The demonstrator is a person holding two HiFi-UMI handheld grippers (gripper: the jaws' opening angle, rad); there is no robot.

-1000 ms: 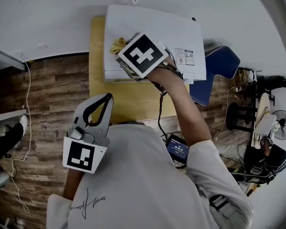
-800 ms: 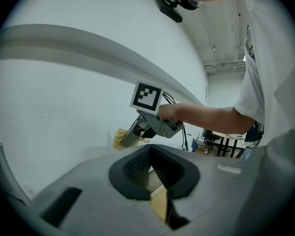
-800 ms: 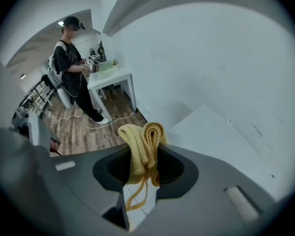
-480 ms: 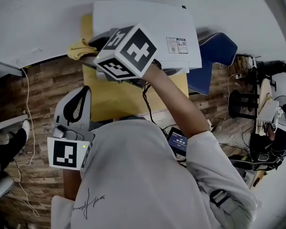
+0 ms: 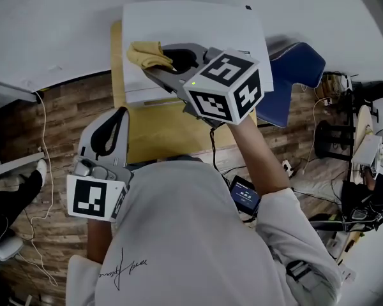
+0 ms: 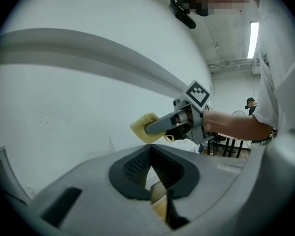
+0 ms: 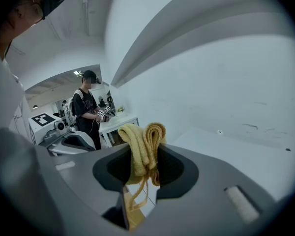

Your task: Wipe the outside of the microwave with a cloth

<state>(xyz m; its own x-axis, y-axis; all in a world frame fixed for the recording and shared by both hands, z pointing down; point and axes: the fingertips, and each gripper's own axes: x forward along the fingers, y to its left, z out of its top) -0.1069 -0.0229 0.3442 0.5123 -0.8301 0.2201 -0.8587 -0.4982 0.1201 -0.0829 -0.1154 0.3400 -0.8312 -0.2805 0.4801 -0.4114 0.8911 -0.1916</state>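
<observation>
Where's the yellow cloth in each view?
Head view: cloth upper left of centre, over the microwave.
Left gripper view: centre.
Right gripper view: centre, between the jaws.
Shared landmark: the right gripper, shut on it.

Nothing was legible: the cursive scrawl (image 5: 124, 266) on the white shirt (image 5: 179, 234) and the blue-lit screen (image 5: 246, 196) at four o'clock were too small.

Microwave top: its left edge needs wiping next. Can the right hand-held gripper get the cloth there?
Probably yes: the right hand-held gripper, shut on the yellow cloth, hangs over the left part of the microwave, with nothing seen between.
</observation>
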